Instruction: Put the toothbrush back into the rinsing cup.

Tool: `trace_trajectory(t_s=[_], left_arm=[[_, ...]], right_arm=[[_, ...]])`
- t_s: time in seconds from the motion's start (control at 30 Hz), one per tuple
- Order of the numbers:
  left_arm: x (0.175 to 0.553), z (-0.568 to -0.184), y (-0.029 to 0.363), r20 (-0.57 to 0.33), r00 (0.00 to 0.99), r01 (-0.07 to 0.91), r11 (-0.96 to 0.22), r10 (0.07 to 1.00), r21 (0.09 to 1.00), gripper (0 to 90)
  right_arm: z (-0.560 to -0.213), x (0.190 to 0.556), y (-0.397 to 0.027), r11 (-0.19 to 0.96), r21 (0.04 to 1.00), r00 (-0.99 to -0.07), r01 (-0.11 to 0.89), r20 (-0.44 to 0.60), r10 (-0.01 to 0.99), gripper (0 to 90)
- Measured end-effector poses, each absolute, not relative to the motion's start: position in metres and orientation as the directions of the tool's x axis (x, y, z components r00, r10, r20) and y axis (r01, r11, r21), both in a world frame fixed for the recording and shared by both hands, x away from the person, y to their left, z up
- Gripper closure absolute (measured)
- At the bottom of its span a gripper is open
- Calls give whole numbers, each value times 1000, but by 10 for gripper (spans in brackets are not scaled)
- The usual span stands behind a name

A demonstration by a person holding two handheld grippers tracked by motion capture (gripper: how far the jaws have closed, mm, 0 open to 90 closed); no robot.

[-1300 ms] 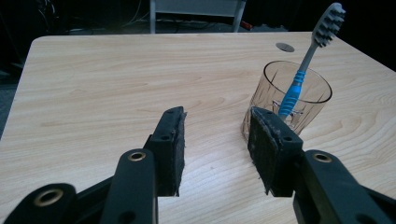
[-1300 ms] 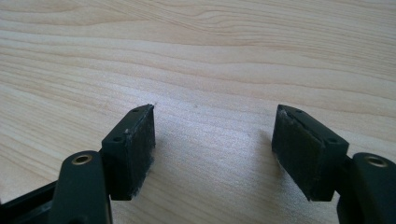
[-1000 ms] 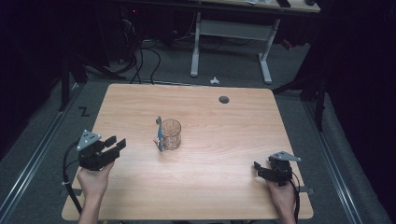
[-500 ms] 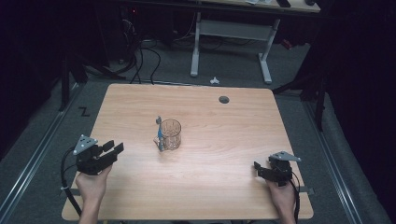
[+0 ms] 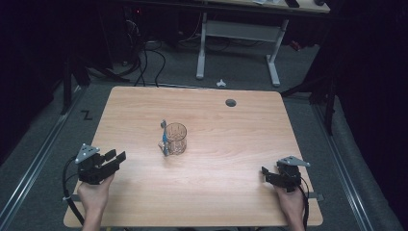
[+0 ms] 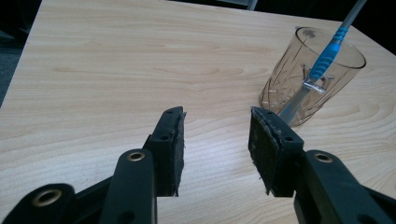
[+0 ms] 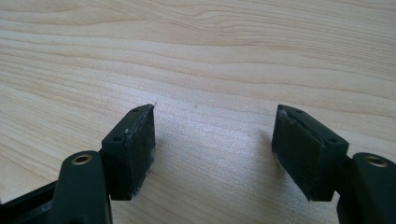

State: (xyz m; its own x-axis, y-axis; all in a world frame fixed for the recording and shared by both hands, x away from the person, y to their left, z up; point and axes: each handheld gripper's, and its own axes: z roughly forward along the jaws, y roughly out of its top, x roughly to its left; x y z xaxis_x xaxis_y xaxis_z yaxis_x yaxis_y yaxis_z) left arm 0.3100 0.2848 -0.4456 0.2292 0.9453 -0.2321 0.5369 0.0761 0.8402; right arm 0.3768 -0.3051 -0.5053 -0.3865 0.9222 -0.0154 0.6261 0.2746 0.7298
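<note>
A clear cut-glass tumbler [image 5: 176, 138] stands upright near the middle of the wooden table [image 5: 231, 144]. A toothbrush with a blue grip [image 5: 164, 138] leans against its left side, head up. In the left gripper view the tumbler [image 6: 312, 74] and toothbrush [image 6: 322, 60] stand ahead to the right. My left gripper [image 5: 115, 156] rests near the table's front left, open, nothing between its pads [image 6: 173, 140]. My right gripper [image 5: 264, 172] sits low at the front right, open and empty over bare wood [image 7: 212, 130].
A dark round grommet hole [image 5: 231, 102] marks the table's far side. Beyond the table stand a white desk frame [image 5: 238, 43] and tangled cables [image 5: 144, 57] on the grey floor. A small white object [image 5: 221, 83] lies on the floor behind the table.
My left gripper has dropped slightly toward the front edge of the table. The right gripper, tumbler and toothbrush have stayed put.
</note>
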Motion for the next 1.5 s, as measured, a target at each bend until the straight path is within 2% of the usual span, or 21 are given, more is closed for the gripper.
trace_trajectory(t_s=[0.7, 1.5], left_arm=[[314, -469, 285, -214, 190, 588, 63, 958, 806, 552], [332, -487, 275, -154, 169, 626, 14, 973, 780, 547]], right_arm=[[-505, 377, -305, 275, 730, -387, 626, -16, 922, 305], [-505, 377, -305, 275, 730, -387, 626, -16, 922, 305]])
